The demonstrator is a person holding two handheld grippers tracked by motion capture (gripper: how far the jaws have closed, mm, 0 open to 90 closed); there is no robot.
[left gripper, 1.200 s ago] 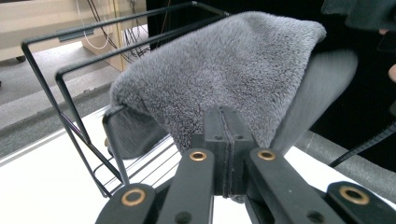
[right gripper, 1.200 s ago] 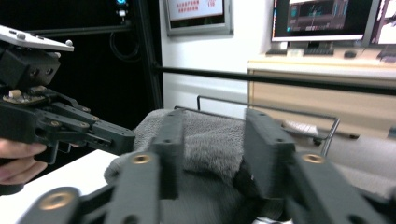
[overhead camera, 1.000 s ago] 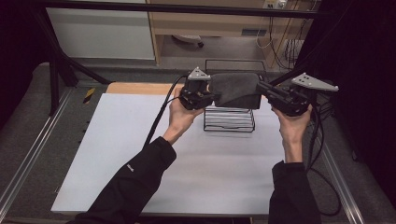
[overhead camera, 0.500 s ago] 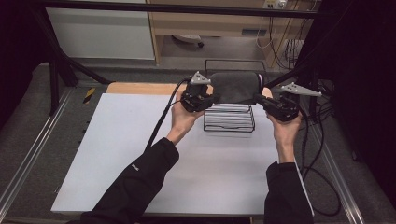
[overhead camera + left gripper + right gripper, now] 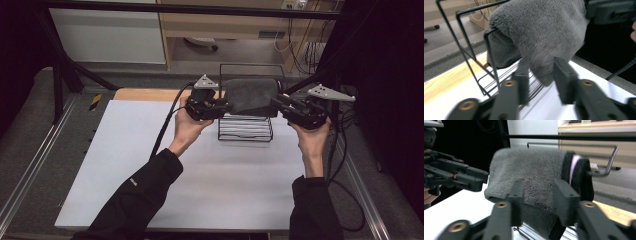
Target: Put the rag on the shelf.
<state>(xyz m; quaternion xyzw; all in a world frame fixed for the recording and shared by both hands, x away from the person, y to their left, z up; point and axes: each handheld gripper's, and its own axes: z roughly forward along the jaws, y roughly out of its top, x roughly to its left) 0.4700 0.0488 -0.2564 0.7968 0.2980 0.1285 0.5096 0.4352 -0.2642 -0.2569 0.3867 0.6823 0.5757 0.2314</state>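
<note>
A grey fluffy towel [image 5: 252, 95] lies draped over the top rail of a black wire rack [image 5: 245, 131] at the far middle of the white table [image 5: 200, 185]. My left gripper [image 5: 227, 106] is at the towel's left end. In the left gripper view the jaws of that gripper [image 5: 541, 82] stand apart, with a hanging towel [image 5: 541, 32] corner loose between them. My right gripper [image 5: 278, 102] is at the towel's right end. Its own view shows this gripper [image 5: 539, 195] open, close against the towel [image 5: 531, 170], which has a black and purple edge.
Along the table's far edge runs a wooden strip [image 5: 145, 94]. Black frame bars [image 5: 65, 70] rise at the far left and across the top. Cables [image 5: 165, 130] trail from both grippers. A cabinet [image 5: 225, 25] stands beyond the table.
The towel, held stretched between both grippers a second ago, now rests over the rack's top rail. The right gripper moved left toward the rack, and both grippers' jaws have opened.
</note>
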